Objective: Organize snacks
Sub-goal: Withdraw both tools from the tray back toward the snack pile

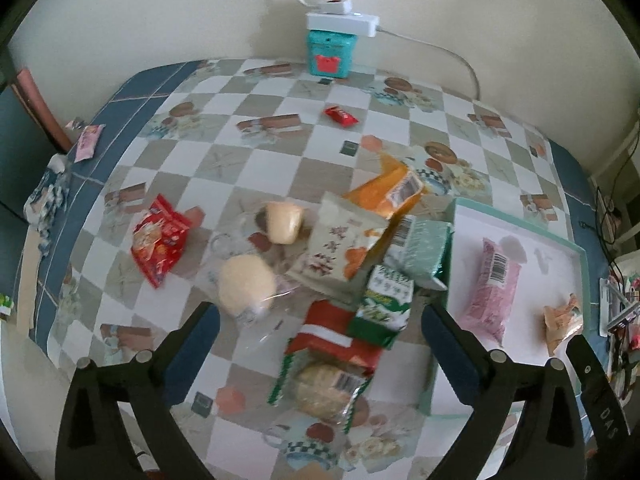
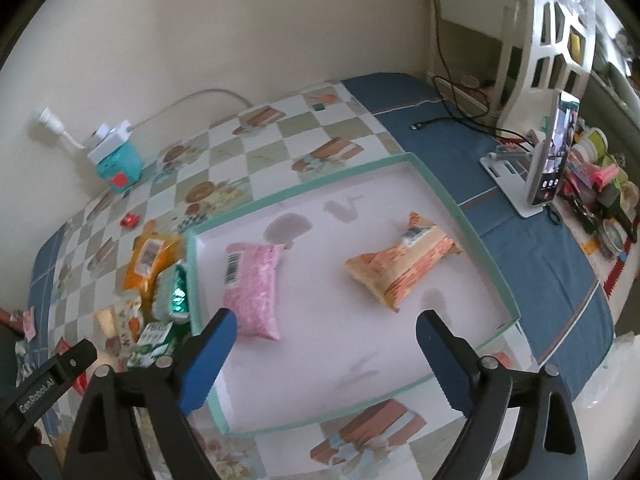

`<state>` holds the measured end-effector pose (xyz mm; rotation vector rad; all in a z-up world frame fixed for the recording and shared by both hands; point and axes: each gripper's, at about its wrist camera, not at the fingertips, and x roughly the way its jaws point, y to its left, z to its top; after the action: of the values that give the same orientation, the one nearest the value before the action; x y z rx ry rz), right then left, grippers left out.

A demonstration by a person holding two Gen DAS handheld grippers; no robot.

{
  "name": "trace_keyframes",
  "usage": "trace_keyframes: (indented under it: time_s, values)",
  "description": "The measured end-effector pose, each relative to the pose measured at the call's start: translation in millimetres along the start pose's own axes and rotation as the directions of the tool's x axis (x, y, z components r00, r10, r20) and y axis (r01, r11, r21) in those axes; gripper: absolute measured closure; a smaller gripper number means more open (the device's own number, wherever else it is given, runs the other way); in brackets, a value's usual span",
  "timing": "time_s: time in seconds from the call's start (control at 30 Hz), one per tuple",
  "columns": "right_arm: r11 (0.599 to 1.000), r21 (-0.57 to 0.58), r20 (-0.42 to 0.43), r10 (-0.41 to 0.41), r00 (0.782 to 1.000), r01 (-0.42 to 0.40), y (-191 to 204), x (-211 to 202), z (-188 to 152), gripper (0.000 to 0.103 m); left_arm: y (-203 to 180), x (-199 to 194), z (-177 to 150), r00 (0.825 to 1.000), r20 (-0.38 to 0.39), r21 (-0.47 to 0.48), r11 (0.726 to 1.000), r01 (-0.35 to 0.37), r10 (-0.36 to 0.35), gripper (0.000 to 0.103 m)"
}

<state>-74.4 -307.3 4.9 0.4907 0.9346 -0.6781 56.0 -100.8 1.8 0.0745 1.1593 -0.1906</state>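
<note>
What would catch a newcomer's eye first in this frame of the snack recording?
First, the shallow green-rimmed tray on the checked tablecloth, holding just a pink packet and an orange packet, lying apart. Next, the jumble of snack packets heaped on the cloth against the tray's left rim. Both the left gripper and the right gripper stand open with nothing between their fingers.

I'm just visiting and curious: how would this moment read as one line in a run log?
left hand-held gripper: open, empty | right hand-held gripper: open, empty | tray: pink packet, orange packet | snack pile: beside tray
</note>
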Motion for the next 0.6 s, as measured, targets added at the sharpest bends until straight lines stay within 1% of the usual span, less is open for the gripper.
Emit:
trace_keyframes:
  time_s: [0.13,0.23,0.43,0.6]
  values:
    - [0.999,-0.042,0.003,-0.001,1.000,0.002,15.2,-3.4,-9.8,0.009,15.3,-3.5,-3.6,1.000,0.009,-0.028,0.999,-0.017,0.017,0.002]
    - [0.997,-0.071,0.001,0.004,1.000,-0.004,26.5,-4.3,-16.8,0.000,29.8,-6.6,-5.7,0.999,0.017,-0.054,0.998,-0.034,0.035,0.002]
    - [0.993,-0.121,0.001,0.005,1.000,-0.005,46.6,-6.7,-28.1,0.000,64.6,-5.5,-11.6,0.998,0.002,-0.116,0.991,-0.064,0.064,0.002]
    - [0.987,-0.155,-0.018,0.031,0.999,-0.033,63.3,-6.7,-39.4,0.000,91.6,0.6,-17.8,0.995,-0.021,-0.159,0.983,-0.096,0.094,0.002]
